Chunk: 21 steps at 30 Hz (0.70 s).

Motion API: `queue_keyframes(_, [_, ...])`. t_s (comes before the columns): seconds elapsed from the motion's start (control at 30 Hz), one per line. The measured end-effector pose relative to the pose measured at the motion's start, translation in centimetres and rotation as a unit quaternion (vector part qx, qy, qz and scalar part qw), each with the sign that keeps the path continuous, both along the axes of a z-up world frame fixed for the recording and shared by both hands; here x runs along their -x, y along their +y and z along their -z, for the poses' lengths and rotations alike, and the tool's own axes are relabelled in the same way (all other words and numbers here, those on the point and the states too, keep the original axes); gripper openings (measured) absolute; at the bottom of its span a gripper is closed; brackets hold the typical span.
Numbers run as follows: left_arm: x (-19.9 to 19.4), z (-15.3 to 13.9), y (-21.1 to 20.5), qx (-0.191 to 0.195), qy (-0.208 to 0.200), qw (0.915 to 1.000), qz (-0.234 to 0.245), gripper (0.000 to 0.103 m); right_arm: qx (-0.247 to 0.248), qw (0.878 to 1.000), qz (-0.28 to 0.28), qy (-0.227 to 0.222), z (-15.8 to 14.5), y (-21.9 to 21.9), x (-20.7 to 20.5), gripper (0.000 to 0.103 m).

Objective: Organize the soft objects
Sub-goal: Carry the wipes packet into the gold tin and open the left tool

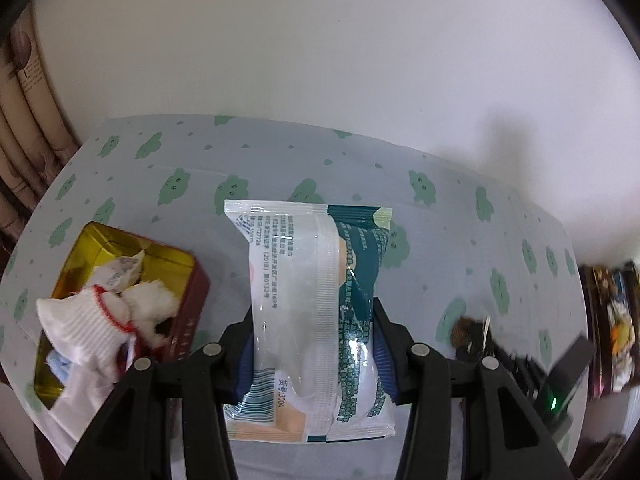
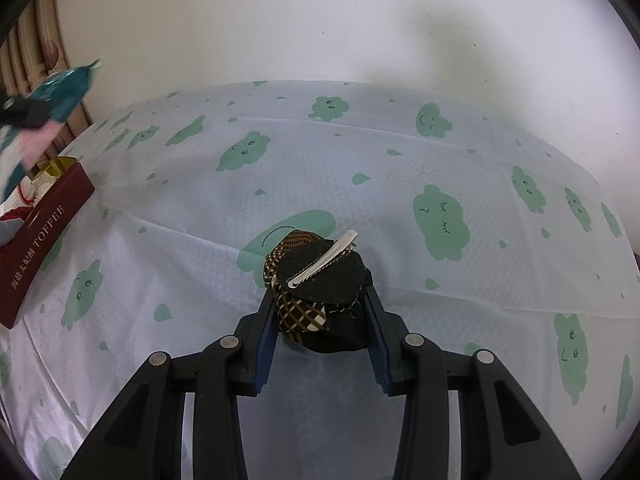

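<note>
Two soft items are in my grasp at once. My left gripper (image 1: 314,344) is clenched on a sealed plastic packet (image 1: 316,312), held off the table with its length running far to near; my right gripper (image 2: 320,320) is clenched on a dark fabric hair clip (image 2: 320,296), its metal clasp uppermost, low over or perhaps resting on the cloud-print tablecloth (image 2: 400,160). The collecting point appears to be the red-and-gold toffee tin (image 1: 188,280) at the left, which already holds a white sock (image 1: 84,324) and other soft pieces that spill over its near edge. I judge the step in hand to be carrying both items toward that tin. Next, the packet calls for a short leftward move and a release above the open tin; the hair clip, well apart from it, needs a longer carry.
</note>
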<state>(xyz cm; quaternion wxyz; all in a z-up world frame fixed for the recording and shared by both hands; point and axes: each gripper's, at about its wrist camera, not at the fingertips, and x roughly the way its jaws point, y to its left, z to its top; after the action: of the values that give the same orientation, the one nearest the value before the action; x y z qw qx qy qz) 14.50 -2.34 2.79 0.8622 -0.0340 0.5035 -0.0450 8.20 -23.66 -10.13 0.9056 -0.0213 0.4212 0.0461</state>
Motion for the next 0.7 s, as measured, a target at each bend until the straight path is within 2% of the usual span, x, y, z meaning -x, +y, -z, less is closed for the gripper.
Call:
queue_keyframes(0.2, [2.4, -0.8, 3.3, -0.014, -0.003, 0.9998, 0.017, 0.049, 0.006, 1.000, 0.000, 0.000, -0.1, 0.2, 0.0, 0.039])
queue_keyframes(0.33, [3.9, -2.0, 5.7, -0.038, -0.023, 0.9988, 0.019, 0.049, 0.007, 1.000, 0.000, 0.000, -0.1, 0.2, 0.0, 0.039])
queue_keyframes(0.43, [4.5, -2.7, 7.4, -0.053, -0.036, 0.9979, 0.009, 0.049, 0.008, 1.000, 0.001, 0.000, -0.1, 0.2, 0.0, 0.039])
queue_keyframes(0.57, [4.9, -3.1, 10.4, -0.053, -0.035, 0.9979, -0.008, 0.049, 0.009, 1.000, 0.001, -0.001, -0.1, 0.3, 0.1, 0.039])
queue_keyframes(0.7, [5.3, -3.1, 12.9, -0.068, -0.035, 0.9967, -0.026, 0.049, 0.011, 1.000, 0.001, -0.001, 0.0, 0.3, 0.1, 0.039])
